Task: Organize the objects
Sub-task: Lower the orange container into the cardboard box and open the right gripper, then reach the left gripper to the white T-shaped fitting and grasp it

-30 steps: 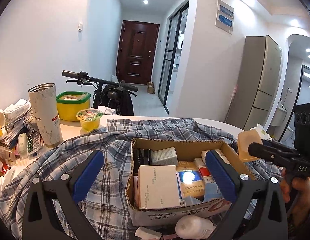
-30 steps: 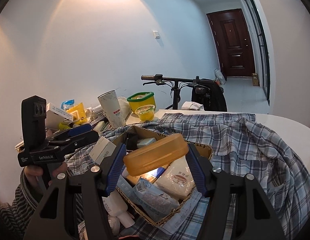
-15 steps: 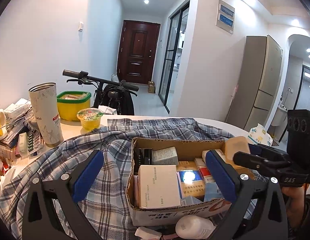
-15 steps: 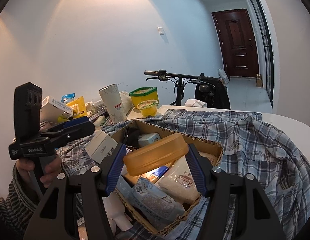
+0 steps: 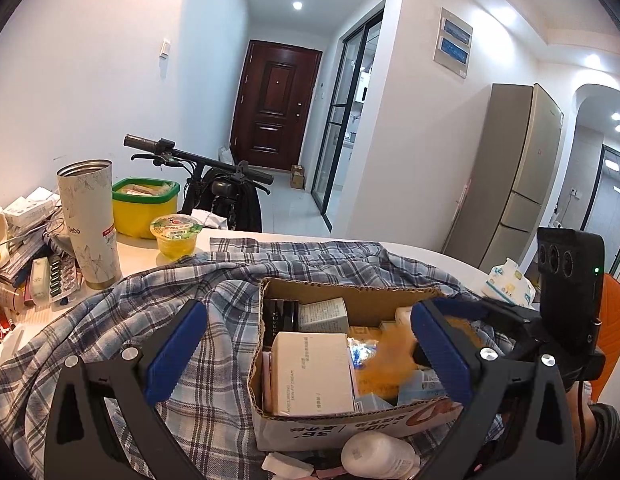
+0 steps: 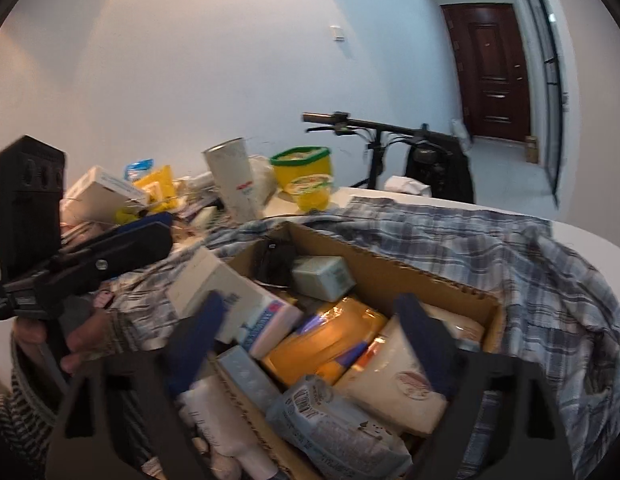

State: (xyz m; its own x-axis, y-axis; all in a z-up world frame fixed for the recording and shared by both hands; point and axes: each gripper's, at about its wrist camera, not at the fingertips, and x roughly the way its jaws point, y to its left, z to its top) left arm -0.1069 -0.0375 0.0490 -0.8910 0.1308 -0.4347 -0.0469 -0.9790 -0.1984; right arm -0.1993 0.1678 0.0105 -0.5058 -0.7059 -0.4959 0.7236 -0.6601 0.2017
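An open cardboard box packed with cartons and packets sits on a plaid shirt. An orange translucent case lies on top of the box's contents. My right gripper hovers over it, its jaws opening wide. The case lies below and between the blue pads, untouched by them. In the left wrist view the right gripper reaches in from the right. My left gripper stands open near the box's front, holding nothing.
A tall white tumbler, a yellow tub with a green lid and a jelly cup stand at back left beside a pile of boxes and blister packs. A white bottle lies before the box. Bicycle handlebars rise behind the table.
The right gripper moved over the box with the orange case, spread its jaws and let it go; the case now lies among the box's contents. The left gripper stayed put.
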